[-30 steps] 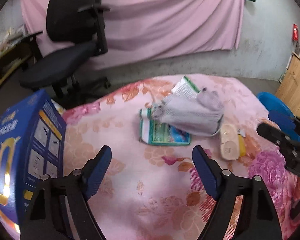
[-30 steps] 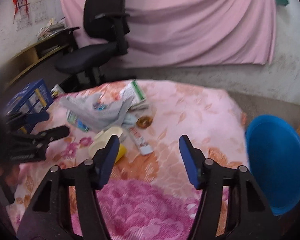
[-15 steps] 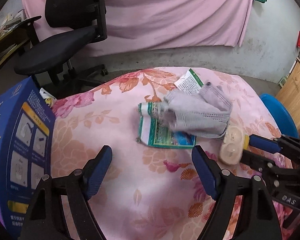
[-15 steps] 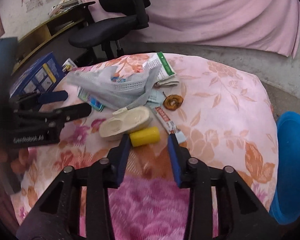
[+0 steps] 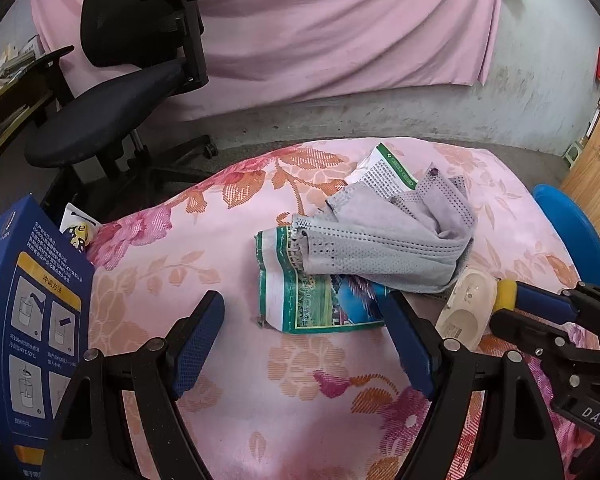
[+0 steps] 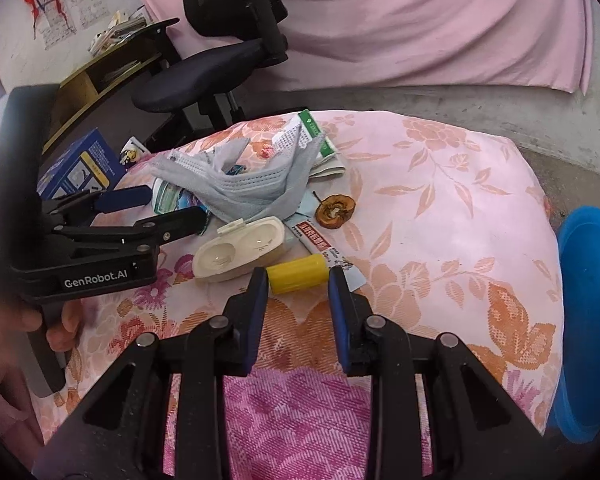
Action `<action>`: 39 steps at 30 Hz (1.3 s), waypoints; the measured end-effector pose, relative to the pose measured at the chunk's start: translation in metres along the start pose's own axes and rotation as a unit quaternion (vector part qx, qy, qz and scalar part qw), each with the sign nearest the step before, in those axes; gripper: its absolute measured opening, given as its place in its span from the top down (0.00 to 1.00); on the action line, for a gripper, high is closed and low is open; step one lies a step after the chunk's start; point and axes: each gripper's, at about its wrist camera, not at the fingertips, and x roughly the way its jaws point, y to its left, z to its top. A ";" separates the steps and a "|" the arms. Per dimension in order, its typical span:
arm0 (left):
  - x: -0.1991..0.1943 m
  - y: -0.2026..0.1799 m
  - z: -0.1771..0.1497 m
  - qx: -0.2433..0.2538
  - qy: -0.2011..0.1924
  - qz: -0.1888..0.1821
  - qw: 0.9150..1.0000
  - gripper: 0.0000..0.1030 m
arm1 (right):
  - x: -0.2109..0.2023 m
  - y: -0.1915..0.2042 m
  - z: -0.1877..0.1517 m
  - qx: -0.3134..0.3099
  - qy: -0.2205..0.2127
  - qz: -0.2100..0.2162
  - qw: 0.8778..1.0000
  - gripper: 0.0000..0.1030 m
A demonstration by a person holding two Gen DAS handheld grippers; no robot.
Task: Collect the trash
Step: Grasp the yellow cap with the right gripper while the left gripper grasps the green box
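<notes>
Right gripper (image 6: 298,280) fingers half closed around yellow cylinder (image 6: 298,274), not clamped; left gripper (image 5: 300,340) wide open, empty; mask (image 6: 236,188) pile beyond cylinder uncollected

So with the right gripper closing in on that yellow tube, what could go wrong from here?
1. The yellow tube is round and lies across the right gripper, whose jaws stand at its ends but have not clearly pinched it; it may roll or squirt out.
2. A paper strip lies against the tube's far side and could get dragged along.
3. The left gripper hangs open close by, near the cream case; the two could bump.
</notes>
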 end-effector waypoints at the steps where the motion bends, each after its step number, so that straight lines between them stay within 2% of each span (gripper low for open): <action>1: 0.000 0.001 0.000 0.000 -0.001 -0.001 1.000 0.25 | 0.000 0.000 0.000 0.002 -0.001 -0.001 1.000 0.48; 2: 0.000 0.000 0.000 -0.001 -0.001 -0.002 1.000 0.29 | -0.001 -0.001 0.000 0.003 -0.002 -0.001 1.000 0.48; 3: 0.000 -0.001 0.000 0.000 -0.003 -0.004 1.000 0.40 | -0.001 -0.001 0.000 0.004 -0.002 -0.001 1.000 0.48; 6: -0.001 -0.001 -0.001 0.001 -0.005 0.001 1.000 0.60 | -0.003 0.000 0.000 0.004 -0.006 -0.003 1.000 0.48; 9: -0.001 0.002 -0.002 -0.004 -0.006 -0.005 1.000 0.76 | -0.004 -0.001 -0.001 0.004 -0.007 -0.001 1.000 0.48; 16: -0.006 0.012 -0.001 -0.025 -0.012 -0.029 0.999 0.76 | -0.011 -0.008 -0.002 0.019 -0.023 -0.011 1.000 0.48; 17: -0.007 0.013 -0.001 -0.028 -0.013 -0.031 0.999 0.73 | -0.014 -0.010 -0.002 0.025 -0.030 -0.015 0.999 0.48; 21: -0.009 0.021 0.000 -0.049 -0.019 -0.044 0.998 0.53 | -0.021 -0.020 -0.003 0.047 -0.046 -0.020 0.998 0.48; 26: -0.007 0.038 0.007 -0.099 -0.025 -0.073 0.992 0.53 | -0.019 -0.026 -0.002 0.064 -0.043 -0.005 0.997 0.48; 30: -0.007 0.037 0.012 -0.101 -0.021 -0.068 0.992 0.53 | -0.018 -0.019 -0.002 0.046 -0.041 -0.008 0.998 0.48; 31: -0.007 0.034 0.013 -0.095 -0.021 -0.063 0.993 0.55 | -0.018 -0.017 -0.002 0.043 -0.042 -0.009 0.998 0.48; 33: -0.007 0.028 0.013 -0.082 -0.019 -0.061 0.995 0.75 | -0.019 -0.017 -0.002 0.039 -0.043 -0.010 0.998 0.48; 35: -0.005 0.027 0.012 -0.075 -0.017 -0.065 0.995 0.79 | -0.019 -0.018 -0.002 0.040 -0.044 -0.008 0.998 0.48; 39: -0.007 0.019 0.010 -0.058 -0.022 -0.058 0.996 0.95 | -0.019 -0.018 -0.003 0.040 -0.045 -0.008 0.998 0.48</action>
